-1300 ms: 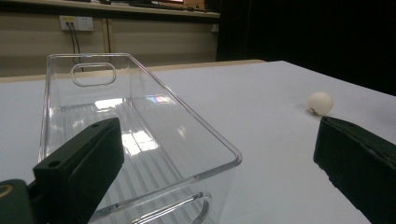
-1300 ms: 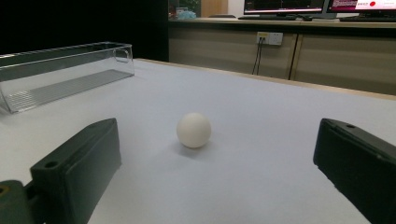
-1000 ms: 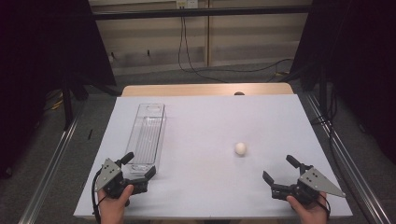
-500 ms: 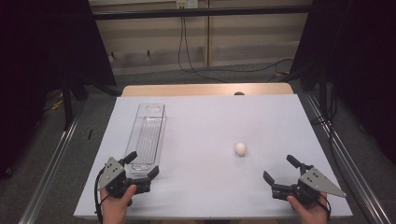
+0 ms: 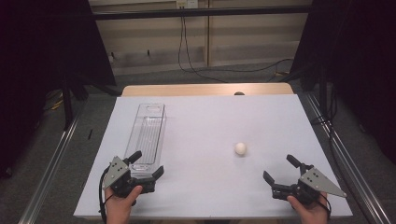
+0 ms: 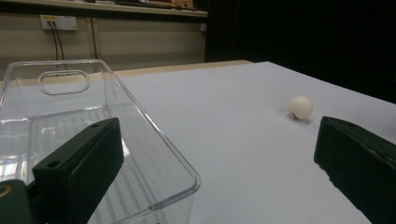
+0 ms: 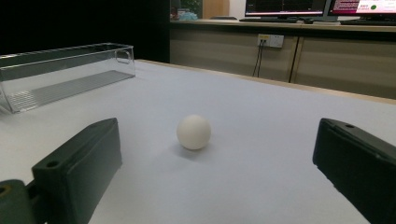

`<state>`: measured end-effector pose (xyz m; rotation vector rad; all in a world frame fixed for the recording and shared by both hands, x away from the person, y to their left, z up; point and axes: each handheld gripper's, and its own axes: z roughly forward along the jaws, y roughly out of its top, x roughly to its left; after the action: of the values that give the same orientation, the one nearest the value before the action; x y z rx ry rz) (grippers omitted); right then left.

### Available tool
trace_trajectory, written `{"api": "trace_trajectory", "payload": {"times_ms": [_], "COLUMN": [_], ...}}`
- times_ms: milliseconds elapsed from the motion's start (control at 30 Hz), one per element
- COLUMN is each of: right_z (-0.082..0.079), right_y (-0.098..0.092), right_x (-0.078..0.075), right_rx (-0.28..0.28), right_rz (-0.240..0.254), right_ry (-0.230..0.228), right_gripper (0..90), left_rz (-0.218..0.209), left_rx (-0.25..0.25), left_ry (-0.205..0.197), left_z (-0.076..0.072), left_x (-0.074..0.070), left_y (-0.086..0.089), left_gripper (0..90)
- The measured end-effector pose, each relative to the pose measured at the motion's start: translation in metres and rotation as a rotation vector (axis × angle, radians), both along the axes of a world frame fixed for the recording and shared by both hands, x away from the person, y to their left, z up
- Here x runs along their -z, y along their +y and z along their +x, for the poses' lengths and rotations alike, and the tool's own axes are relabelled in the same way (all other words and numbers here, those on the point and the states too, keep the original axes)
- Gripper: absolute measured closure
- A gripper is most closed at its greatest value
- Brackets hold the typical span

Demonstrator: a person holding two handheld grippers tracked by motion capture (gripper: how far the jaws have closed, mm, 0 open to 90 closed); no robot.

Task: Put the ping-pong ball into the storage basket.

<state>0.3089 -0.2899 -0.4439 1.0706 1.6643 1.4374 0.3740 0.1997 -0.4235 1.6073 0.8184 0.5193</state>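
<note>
White ball (image 5: 240, 148) sits loose on the table (image 5: 210, 116), right of the clear bin (image 5: 147, 135); right gripper (image 5: 280, 175), jaws wide and empty, aims at it for pickup, while left gripper (image 5: 148, 164), also spread, straddles the bin's near end, probably to steady it.

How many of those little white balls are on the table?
1. The white ball lies alone on the white table, right of the clear bin, ahead of the right tongs. Nothing seems hidden.

Bin (image 5: 148, 135) lies lengthwise on table (image 5: 205, 116) near its left edge, ball (image 5: 240, 148) right of it toward the near edge; left gripper (image 5: 147, 168) at bin's near end, right gripper (image 5: 280, 172) near-right corner.
</note>
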Motion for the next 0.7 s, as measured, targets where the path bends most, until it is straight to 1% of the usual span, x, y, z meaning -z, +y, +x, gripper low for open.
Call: {"api": "trace_trajectory", "payload": {"times_ms": [67, 133, 167, 200, 233, 367, 400, 500, 533, 567, 600, 633, 667, 700], "right_z": [0.0, 0.0, 0.0, 0.0, 0.0, 0.0, 0.0, 0.0, 0.0, 0.0, 0.0, 0.0, -0.001, -0.001], "right_y": [0.0, 0.0, -0.001, -0.001, 0.0, -0.001, -0.001, -0.001, -0.001, -0.001, -0.001, -0.001, -0.002, -0.002], "right_x": [0.0, 0.0, 0.0, 0.0, 0.0, 0.0, 0.0, 0.0, 0.0, 0.0, 0.0, 0.0, -0.001, -0.001], "right_rx": [0.003, 0.009, 0.009, 0.009, 0.009, 0.007, 0.01, 0.009, 0.008, 0.007, 0.006, 0.005, -0.001, -0.001], "right_rz": [-0.002, 0.004, 0.004, 0.004, 0.006, 0.008, 0.008, 0.005, 0.005, 0.006, 0.006, 0.008, 0.006, 0.005], "right_ry": [-0.002, -0.002, -0.002, -0.002, -0.001, 0.001, 0.0, -0.002, -0.001, 0.0, 0.0, 0.0, 0.002, 0.001], "right_gripper": [0.8, 0.8, 0.8, 0.8, 0.8, 0.8, 0.8, 0.8, 0.8, 0.8, 0.8, 0.8, 0.8, 0.8], "left_rz": [-0.002, -0.013, -0.007, -0.018, -0.019, -0.009, -0.017, -0.016, -0.007, -0.017, -0.009, -0.009, -0.014, -0.005], "left_rx": [0.007, 0.005, 0.003, 0.003, 0.005, 0.018, 0.018, 0.028, 0.03, 0.028, 0.027, 0.038, 0.039, 0.04], "left_ry": [0.002, 0.0, -0.002, -0.002, -0.002, -0.003, 0.001, 0.004, 0.007, 0.009, 0.011, 0.011, 0.013, 0.01], "left_z": [0.0, 0.001, 0.001, 0.001, 0.001, 0.001, 0.001, 0.002, 0.002, 0.003, 0.003, 0.003, 0.003, 0.003], "left_x": [-0.001, -0.003, -0.004, -0.005, -0.006, -0.007, -0.007, -0.007, -0.007, -0.006, -0.006, -0.006, -0.006, -0.006], "left_y": [-0.002, -0.004, -0.005, -0.007, -0.008, -0.014, -0.016, -0.019, -0.02, -0.021, -0.022, -0.023, -0.024, -0.025], "left_gripper": [1.6, 1.6, 1.6, 1.6, 1.6, 1.6, 1.6, 1.6, 1.6, 1.6, 1.6, 1.6, 1.6, 1.6]}}
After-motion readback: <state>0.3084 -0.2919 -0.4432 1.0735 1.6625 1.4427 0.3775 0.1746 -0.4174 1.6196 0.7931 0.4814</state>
